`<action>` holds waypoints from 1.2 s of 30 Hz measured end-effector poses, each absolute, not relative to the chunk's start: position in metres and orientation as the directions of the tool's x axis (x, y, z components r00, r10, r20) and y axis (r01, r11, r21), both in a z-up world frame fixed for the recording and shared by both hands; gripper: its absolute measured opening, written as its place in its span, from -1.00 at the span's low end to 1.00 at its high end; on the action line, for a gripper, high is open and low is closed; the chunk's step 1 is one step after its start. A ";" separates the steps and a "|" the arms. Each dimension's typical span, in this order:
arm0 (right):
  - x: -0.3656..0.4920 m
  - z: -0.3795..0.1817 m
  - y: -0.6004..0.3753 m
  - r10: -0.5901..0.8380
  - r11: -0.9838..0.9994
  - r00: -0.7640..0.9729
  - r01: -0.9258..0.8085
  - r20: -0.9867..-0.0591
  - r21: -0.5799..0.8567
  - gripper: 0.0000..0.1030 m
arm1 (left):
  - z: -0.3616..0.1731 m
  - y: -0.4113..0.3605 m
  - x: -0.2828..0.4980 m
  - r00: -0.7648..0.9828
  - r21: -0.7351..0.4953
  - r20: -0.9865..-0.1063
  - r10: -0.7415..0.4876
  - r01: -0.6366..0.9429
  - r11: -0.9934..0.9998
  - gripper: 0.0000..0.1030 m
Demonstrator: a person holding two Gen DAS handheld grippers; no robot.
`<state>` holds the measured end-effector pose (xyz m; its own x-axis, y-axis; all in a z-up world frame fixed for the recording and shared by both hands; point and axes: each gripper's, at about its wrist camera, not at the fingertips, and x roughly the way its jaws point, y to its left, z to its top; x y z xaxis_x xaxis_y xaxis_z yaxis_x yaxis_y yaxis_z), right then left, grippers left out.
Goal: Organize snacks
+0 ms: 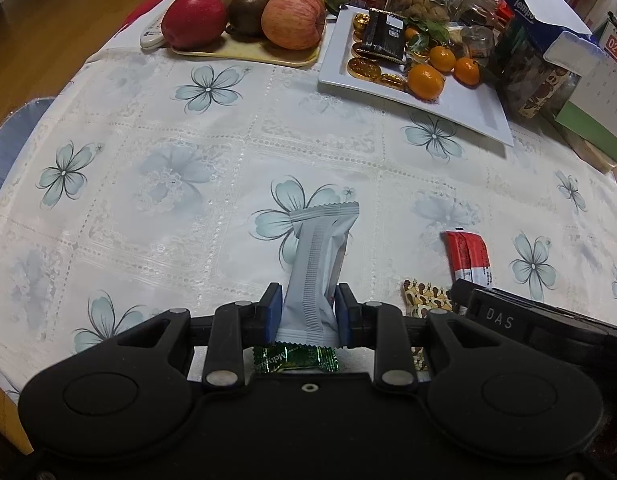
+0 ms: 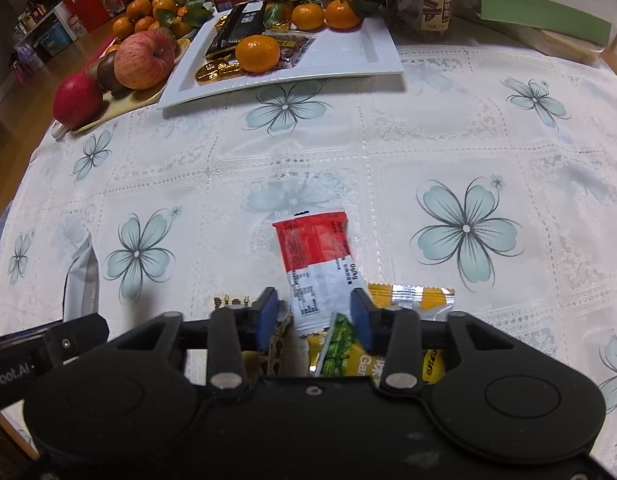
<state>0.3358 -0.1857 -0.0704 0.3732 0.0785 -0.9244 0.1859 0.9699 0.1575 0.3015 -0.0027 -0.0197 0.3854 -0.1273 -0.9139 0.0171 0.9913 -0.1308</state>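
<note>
On the floral tablecloth (image 1: 228, 152), near edge, both my grippers point steeply down over a loose group of snack packets.

L gripper (image 1: 309, 312): blue pads clamped on a silver-grey snack packet (image 1: 320, 264), gripped at its lower part. Packet stands up between the pads, crimped top edge leaning away from me. Directly under the grip, flat on cloth, a green candy wrapper (image 1: 296, 360).

R gripper (image 2: 314, 316): jaws part-way apart, straddling the white lower end of a red-and-white snack packet (image 2: 320, 260). Packet lies flat on cloth. R pad looks to be at its edge; a gap shows at the L pad. Not pinched as far as I can see, so I count the R fingers as released.

Beside R fingers: a yellow packet (image 2: 412, 296) just to the right, a green-and-yellow packet (image 2: 340, 348) under the R pad, overlapping the yellow one, and a patterned brown-cream wrapper (image 2: 278, 340) under the L pad. The same wrapper shows in L view next to the R gripper's body.

Far side of table: white rectangular tray (image 2: 348, 64) holding tangerines (image 2: 257, 53), gold foil coins (image 1: 362, 67) and a dark packet (image 1: 382, 36). Left of it, a beige tray (image 1: 244, 54) w/ apples (image 1: 294, 20) and more tangerines. Jars, a tissue pack and boxes behind; details not legible.
</note>
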 end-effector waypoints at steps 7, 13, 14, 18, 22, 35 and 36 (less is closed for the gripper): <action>0.332 -0.053 -0.199 0.121 0.956 0.431 0.191 -0.894 0.222 -0.74 | -0.018 0.000 0.299 0.397 -0.118 -0.911 -0.113 0.014 0.993 -0.29; 0.336 -0.054 -0.224 0.190 0.882 0.443 0.315 -0.876 0.350 -0.07 | -0.023 -0.001 0.299 0.381 -0.112 -0.919 -0.107 0.010 0.994 -0.29; 0.336 -0.055 -0.225 0.191 0.873 0.445 0.330 -0.875 0.358 -0.05 | -0.023 -0.002 0.299 0.379 -0.113 -0.919 -0.109 0.012 0.994 -0.29; 0.342 -0.057 -0.217 0.156 0.896 0.452 0.309 -0.878 0.319 -0.05 | -0.022 -0.002 0.298 0.384 -0.109 -0.917 -0.110 0.023 0.994 -0.29; 0.345 -0.063 -0.204 0.119 0.929 0.455 0.264 -0.882 0.261 0.01 | -0.021 0.000 0.298 0.387 -0.107 -0.916 -0.107 0.021 0.994 -0.29; 0.341 -0.079 -0.184 0.055 0.978 0.446 0.156 -0.893 0.139 -0.19 | -0.018 0.004 0.298 0.394 -0.113 -0.912 -0.110 0.014 0.993 -0.29; 0.341 -0.078 -0.183 0.060 0.980 0.447 0.141 -0.892 0.137 -0.20 | -0.018 0.005 0.297 0.396 -0.113 -0.912 -0.110 0.013 0.993 -0.29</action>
